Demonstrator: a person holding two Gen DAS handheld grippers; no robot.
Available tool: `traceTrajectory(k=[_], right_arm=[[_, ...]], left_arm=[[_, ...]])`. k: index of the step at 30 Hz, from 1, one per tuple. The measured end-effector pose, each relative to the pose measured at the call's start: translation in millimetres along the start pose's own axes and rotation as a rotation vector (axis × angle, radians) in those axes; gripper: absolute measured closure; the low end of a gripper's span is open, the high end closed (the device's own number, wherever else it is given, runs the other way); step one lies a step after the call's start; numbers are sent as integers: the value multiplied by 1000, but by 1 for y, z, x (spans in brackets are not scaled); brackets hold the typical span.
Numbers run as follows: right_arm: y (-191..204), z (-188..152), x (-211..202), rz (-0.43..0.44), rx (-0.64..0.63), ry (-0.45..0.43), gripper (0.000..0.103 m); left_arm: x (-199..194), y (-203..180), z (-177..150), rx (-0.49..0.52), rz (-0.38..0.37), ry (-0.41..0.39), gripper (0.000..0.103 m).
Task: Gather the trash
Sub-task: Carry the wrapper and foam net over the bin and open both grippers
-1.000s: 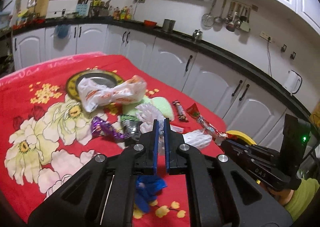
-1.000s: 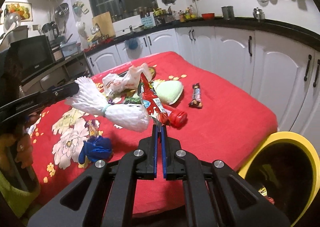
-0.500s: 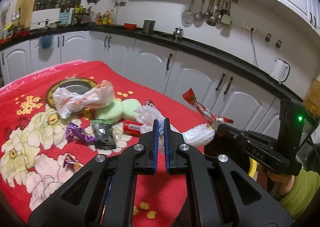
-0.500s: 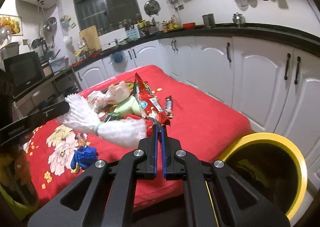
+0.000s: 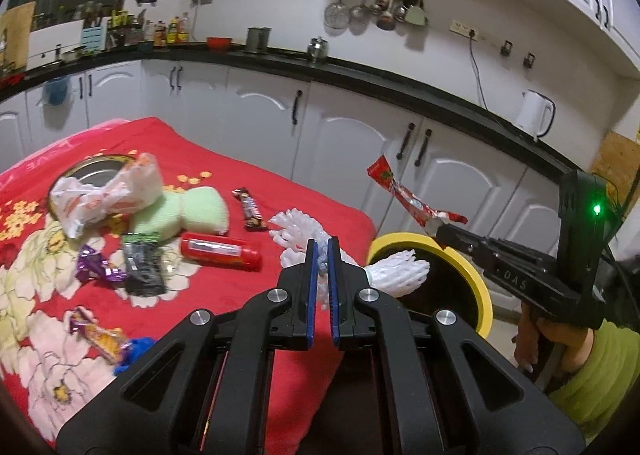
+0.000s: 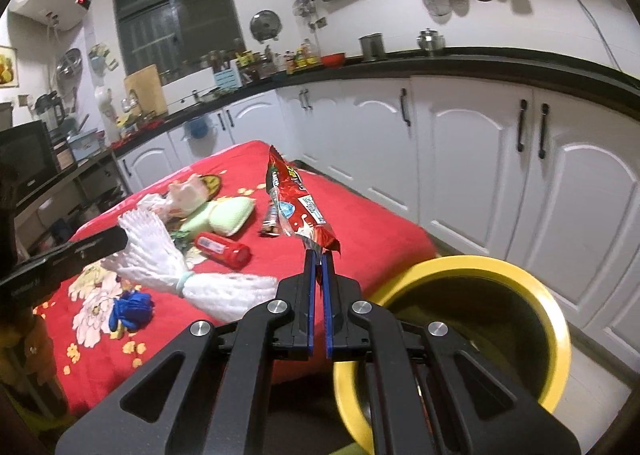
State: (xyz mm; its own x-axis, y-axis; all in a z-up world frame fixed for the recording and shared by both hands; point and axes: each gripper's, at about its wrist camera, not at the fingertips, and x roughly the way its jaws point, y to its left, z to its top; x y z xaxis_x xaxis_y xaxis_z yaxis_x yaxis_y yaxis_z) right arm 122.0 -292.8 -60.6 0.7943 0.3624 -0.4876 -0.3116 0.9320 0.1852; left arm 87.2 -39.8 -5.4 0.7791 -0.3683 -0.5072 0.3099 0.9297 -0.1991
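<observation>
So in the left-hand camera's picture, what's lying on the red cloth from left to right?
Purple wrapper → black packet → red tube → brown chocolate bar → white foam net held in the left gripper, then the yellow bin past the edge.

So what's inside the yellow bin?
The yellow bin looks dark inside; no trash can be made out. The right hand-held gripper covers its near side, and the bottom is too dark to see.

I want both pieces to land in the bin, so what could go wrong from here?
The white foam net in the left gripper hangs partly over the red cloth; released now, it could land beside the yellow bin. The red wrapper is pinched by only its bottom edge in the right gripper and might slip early.
</observation>
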Motion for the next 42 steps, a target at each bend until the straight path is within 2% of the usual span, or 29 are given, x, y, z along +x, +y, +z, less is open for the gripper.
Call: traceTrajectory(k=[13, 21, 42], right_arm=[[-46, -6, -19, -88, 59, -7, 99], [-73, -12, -27, -135, 99, -1, 99], [-119, -37, -21, -183, 174, 87, 99]], left_arm=[[32, -51, 3, 78, -70, 13, 101], [52, -78, -7, 127, -94, 37, 101], [93, -114, -31, 225, -112, 127, 101]])
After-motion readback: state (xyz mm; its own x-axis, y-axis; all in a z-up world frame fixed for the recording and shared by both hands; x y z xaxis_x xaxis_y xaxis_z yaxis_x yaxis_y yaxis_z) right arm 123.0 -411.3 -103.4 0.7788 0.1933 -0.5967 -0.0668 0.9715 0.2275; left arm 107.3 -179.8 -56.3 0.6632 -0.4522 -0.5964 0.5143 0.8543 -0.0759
